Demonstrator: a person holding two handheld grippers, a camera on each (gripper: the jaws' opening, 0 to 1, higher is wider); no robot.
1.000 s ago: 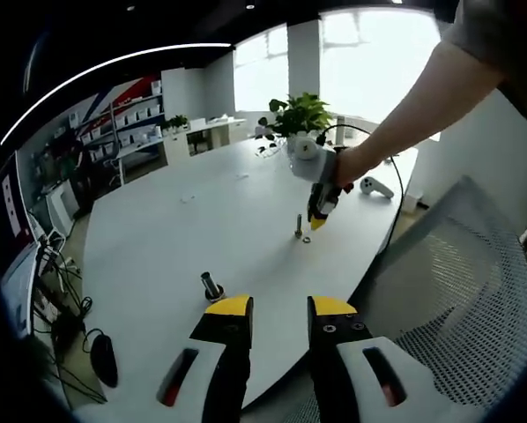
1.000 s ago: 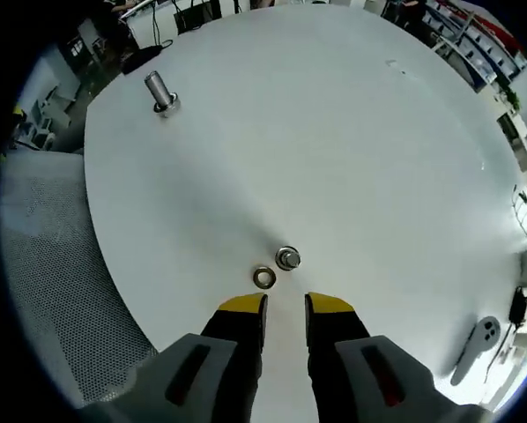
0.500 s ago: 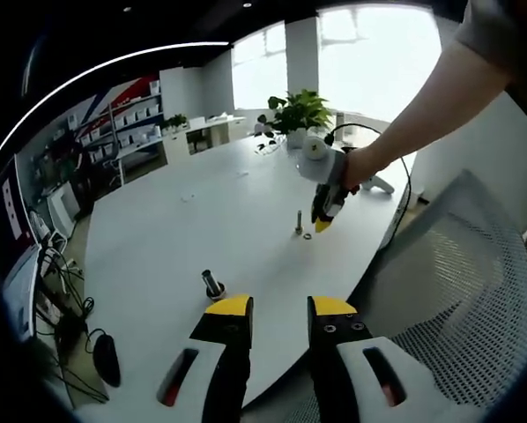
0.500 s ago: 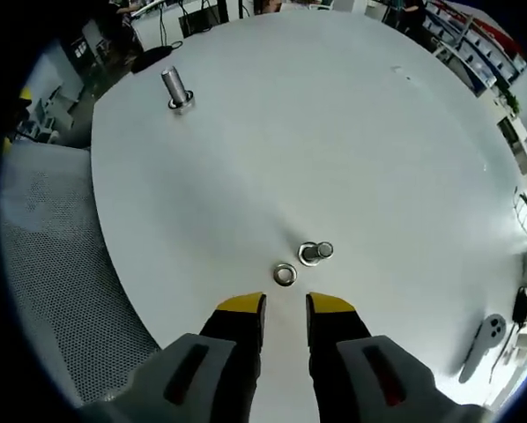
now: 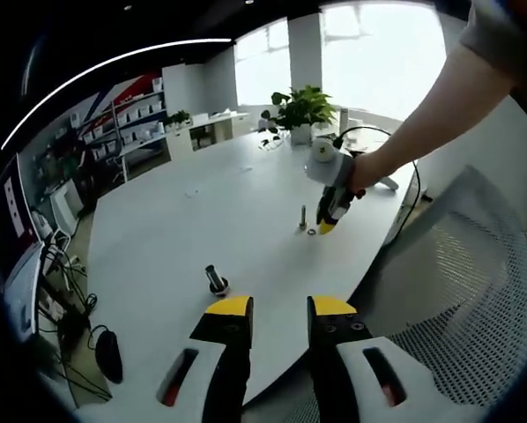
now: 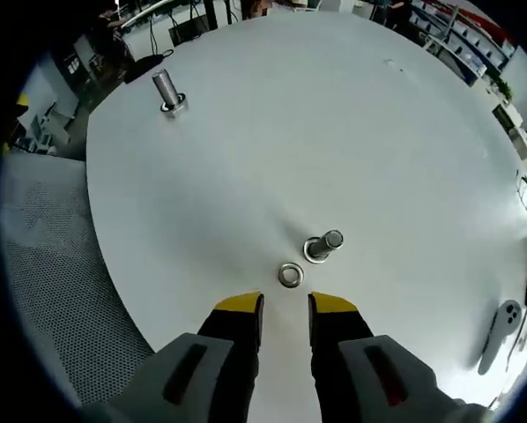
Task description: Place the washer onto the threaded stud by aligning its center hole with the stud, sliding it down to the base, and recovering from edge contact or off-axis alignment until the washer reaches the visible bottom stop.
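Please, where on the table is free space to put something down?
Bare tabletop lies between the far stud and the near stud. It is crowded just ahead of the right gripper, where the washer lies beside the near stud.

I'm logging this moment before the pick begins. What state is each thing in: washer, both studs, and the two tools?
Washer: flat on the white table, beside the near stud, not on it.
Near threaded stud: upright, bare.
Far stud: upright near the table edge, untouched.
Right tool: open, empty, just short of the washer.
Left tool: open, empty.
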